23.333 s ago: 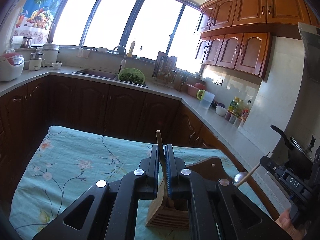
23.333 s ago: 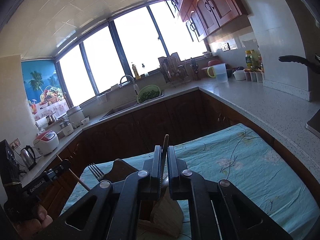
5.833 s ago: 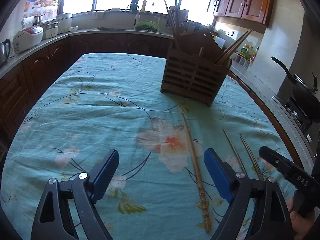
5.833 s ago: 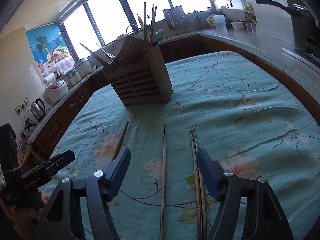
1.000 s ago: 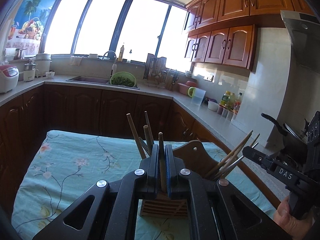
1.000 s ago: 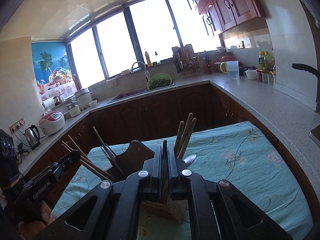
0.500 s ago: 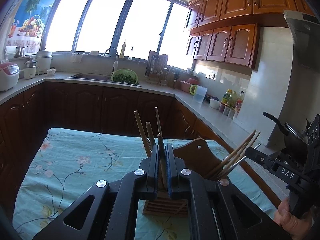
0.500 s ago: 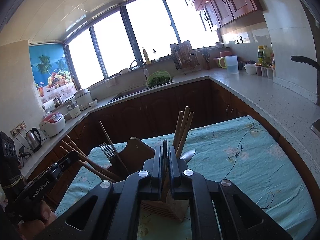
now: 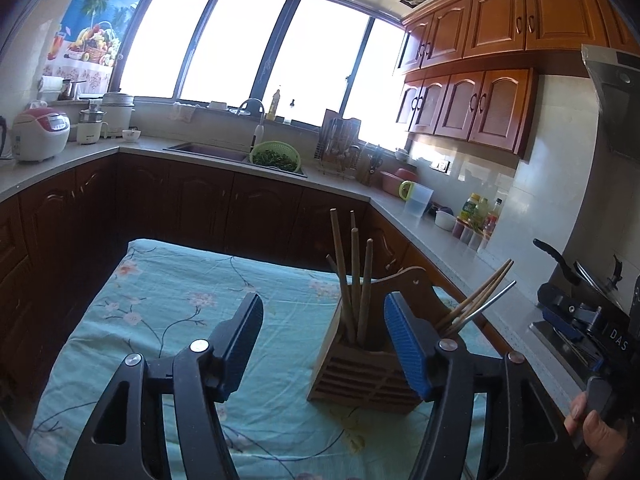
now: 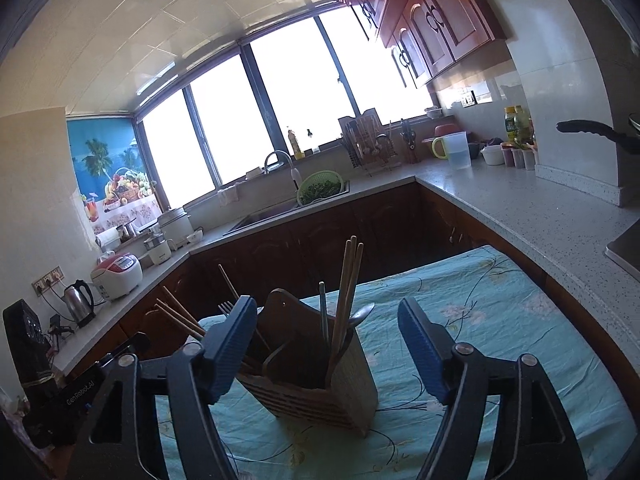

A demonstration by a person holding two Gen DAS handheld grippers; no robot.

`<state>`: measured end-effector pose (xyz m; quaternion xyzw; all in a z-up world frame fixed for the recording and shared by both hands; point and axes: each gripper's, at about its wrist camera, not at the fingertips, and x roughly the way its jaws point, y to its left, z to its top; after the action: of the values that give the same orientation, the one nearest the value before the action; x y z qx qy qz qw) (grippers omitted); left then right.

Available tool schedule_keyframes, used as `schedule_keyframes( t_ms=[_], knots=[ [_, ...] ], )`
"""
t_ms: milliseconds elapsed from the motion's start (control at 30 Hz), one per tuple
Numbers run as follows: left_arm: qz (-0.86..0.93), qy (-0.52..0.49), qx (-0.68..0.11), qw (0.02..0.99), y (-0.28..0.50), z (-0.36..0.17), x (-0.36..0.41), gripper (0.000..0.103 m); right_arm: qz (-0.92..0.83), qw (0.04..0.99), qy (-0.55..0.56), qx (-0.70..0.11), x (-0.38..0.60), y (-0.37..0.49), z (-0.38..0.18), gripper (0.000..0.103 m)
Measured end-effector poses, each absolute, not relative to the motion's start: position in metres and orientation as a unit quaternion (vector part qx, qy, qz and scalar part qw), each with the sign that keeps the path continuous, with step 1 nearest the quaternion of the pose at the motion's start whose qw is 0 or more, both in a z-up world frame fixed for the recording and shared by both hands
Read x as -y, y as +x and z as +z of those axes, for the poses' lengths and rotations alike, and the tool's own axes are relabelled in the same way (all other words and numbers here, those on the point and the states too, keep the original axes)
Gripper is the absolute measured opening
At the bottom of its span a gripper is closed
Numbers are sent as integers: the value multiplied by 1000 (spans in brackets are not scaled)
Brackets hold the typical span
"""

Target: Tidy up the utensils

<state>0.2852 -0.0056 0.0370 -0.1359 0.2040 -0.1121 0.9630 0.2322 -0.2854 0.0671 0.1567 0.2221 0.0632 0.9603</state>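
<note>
Wooden utensil holder (image 9: 362,372) loaded with chopsticks (image 9: 354,280) on the floral tablecloth (image 9: 168,320).

It stands at the table's near right; both the left gripper (image 9: 324,344) and right gripper (image 10: 326,344) hover above it, spread wide and empty, with a fork (image 10: 226,307) and spoon (image 10: 362,314) showing among the sticks.

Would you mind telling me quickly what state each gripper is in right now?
Left gripper: open, holding nothing, above the wooden utensil holder.
Right gripper: open, holding nothing, above the same holder.
</note>
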Motion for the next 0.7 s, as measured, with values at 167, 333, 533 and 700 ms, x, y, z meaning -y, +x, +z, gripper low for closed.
schedule_keyframes(
  t_ms=[167, 333, 533, 700],
  knots=[
    [-87, -156, -222, 958, 247, 23, -2, 85, 71, 955, 162, -237, 281, 205, 50, 101],
    [-65, -156, -232, 958, 202, 13, -3, 95, 80, 944, 165, -273, 275, 172, 23, 102],
    [-55, -154, -252, 954, 156, 8, -8, 97, 87, 928, 188, -311, 276, 134, 0, 102],
    [-44, -148, -261, 953, 122, 7, -11, 97, 84, 926, 185, -319, 277, 104, -8, 102]
  ],
)
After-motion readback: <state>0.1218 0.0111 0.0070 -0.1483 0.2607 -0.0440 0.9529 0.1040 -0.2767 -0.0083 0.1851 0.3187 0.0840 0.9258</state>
